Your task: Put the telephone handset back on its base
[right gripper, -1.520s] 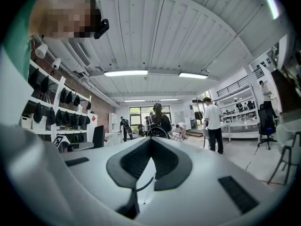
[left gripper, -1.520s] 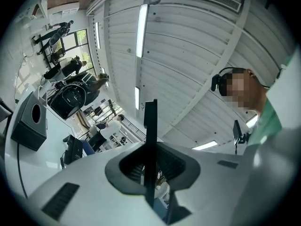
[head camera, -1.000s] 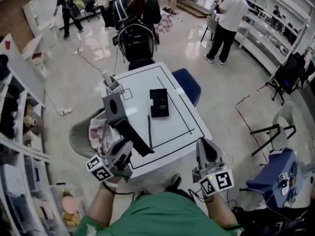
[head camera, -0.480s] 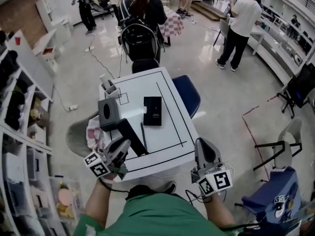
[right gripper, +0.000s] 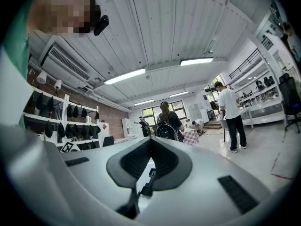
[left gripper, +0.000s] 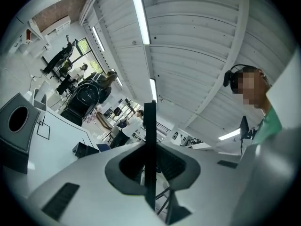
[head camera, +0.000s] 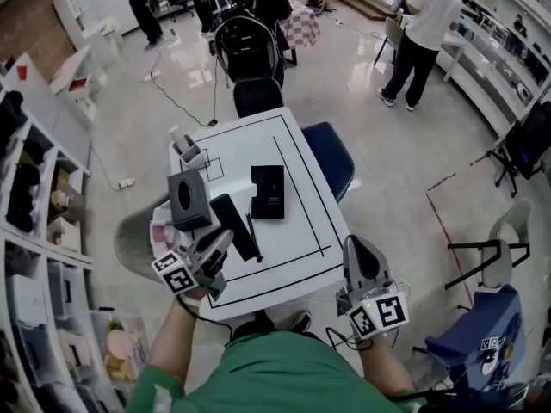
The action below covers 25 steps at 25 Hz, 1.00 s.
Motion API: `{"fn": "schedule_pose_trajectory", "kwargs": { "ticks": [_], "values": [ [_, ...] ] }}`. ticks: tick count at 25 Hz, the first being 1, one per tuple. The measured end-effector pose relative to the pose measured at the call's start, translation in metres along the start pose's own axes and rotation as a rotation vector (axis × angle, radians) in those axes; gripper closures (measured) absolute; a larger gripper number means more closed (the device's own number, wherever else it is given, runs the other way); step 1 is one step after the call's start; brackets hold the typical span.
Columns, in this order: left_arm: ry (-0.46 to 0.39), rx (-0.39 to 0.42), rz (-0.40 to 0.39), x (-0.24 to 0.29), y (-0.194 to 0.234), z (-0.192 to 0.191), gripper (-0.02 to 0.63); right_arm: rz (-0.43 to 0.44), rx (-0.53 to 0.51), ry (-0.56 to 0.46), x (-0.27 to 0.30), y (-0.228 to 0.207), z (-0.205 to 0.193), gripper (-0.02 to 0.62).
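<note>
The black telephone base lies flat in the middle of the white table. My left gripper is shut on the black handset, which slants over the table's near left part, just left of the base. A thin dark cord runs between handset and base. In the left gripper view the handset shows edge-on as a thin black bar between the closed jaws. My right gripper hangs off the table's near right corner, shut with nothing in it.
A grey box with a round hole stands at the table's left edge, close to the handset, also as the grey box. A small white holder sits behind it. A blue chair stands right of the table; people stand farther off.
My left gripper has carried the handset forward over the table, closer to the base. The right gripper has stayed shut near the table's corner.
</note>
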<state>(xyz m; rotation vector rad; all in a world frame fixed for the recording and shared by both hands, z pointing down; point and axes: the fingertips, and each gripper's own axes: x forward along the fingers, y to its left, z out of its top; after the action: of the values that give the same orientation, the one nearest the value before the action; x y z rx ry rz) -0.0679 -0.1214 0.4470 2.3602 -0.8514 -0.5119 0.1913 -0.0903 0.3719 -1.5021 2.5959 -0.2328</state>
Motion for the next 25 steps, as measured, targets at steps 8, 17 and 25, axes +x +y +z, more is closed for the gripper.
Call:
{"fn": "schedule_pose_trajectory", "kwargs": {
  "ticks": [8,17,25],
  "values": [
    [0.048,-0.047,-0.054,0.009,0.060,0.010,0.526,-0.085,-0.056,0.047,0.023,0.014,-0.005,0.572],
    [0.126,-0.090,-0.073,0.017,0.123,-0.001,0.526,-0.142,-0.084,0.101,0.047,0.035,-0.017,0.572],
    [0.216,-0.105,-0.066,0.052,0.170,-0.015,0.526,-0.109,-0.052,0.150,0.077,0.020,-0.042,0.572]
  ]
}}
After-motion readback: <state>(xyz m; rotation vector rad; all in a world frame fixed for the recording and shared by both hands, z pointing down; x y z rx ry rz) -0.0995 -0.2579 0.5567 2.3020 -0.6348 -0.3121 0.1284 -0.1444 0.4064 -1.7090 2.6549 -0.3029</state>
